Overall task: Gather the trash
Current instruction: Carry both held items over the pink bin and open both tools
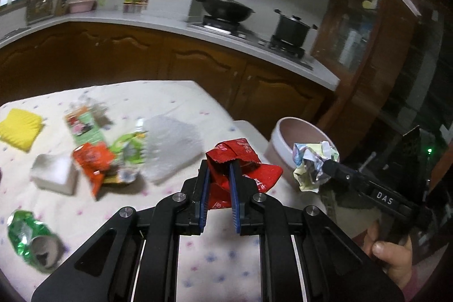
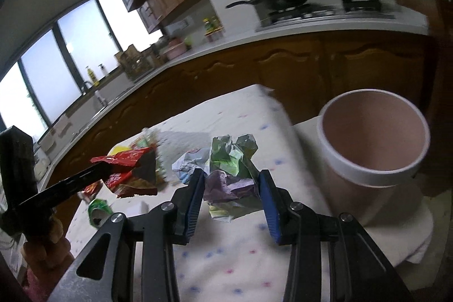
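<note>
While each gripper clamped: red wrapper (image 1: 240,160), paper wad (image 2: 229,174), beside bin (image 2: 373,166).

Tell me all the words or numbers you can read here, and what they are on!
"DAS": white letters on the black body of the right gripper, seen from the left wrist.
Red wrapper held in the left gripper: white printed characters, too crumpled and blurred to read.
Crumpled paper ball in the right gripper: printing unreadable.
Green crushed can and snack packets on the table: blurred, unreadable.
</note>
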Motion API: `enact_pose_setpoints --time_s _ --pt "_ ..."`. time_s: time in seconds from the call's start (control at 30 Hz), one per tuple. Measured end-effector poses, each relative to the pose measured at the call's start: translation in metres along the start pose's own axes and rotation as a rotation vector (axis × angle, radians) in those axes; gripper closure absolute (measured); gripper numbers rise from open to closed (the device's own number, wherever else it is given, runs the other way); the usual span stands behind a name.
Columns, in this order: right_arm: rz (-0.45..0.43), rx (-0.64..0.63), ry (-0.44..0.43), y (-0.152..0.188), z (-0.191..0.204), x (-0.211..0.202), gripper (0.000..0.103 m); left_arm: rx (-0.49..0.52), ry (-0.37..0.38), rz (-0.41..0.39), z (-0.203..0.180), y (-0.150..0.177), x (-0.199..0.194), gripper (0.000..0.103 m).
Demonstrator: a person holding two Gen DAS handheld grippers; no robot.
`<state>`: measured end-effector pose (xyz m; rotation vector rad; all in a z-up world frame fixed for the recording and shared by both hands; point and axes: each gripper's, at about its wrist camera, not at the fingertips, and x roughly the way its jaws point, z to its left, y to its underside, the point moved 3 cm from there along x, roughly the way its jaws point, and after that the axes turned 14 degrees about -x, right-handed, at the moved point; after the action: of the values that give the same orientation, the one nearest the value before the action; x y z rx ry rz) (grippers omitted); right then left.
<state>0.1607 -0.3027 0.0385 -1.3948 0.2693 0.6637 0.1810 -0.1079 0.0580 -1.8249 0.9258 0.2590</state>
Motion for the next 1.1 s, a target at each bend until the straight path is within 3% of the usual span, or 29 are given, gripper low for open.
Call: enact_pose_setpoints --time_s 0.5,0.8,1.1 --pt "-0.04 0.054 0.227 -0.003 -0.09 -0.034 0.063 0.061 0.108 0.053 -0.085 -0.009 0.066 0.091" --pt "-0.039 0.089 0.28 -0.008 -0.132 -0.035 0.063 0.1 0.162 0.104 -0.141 -0.017 0.124 0.091" --pt "-0.009 0.113 0.294 -0.006 -0.164 -0.02 0.062 0.115 0.144 0.179 -0.165 -0.011 0.177 0.091"
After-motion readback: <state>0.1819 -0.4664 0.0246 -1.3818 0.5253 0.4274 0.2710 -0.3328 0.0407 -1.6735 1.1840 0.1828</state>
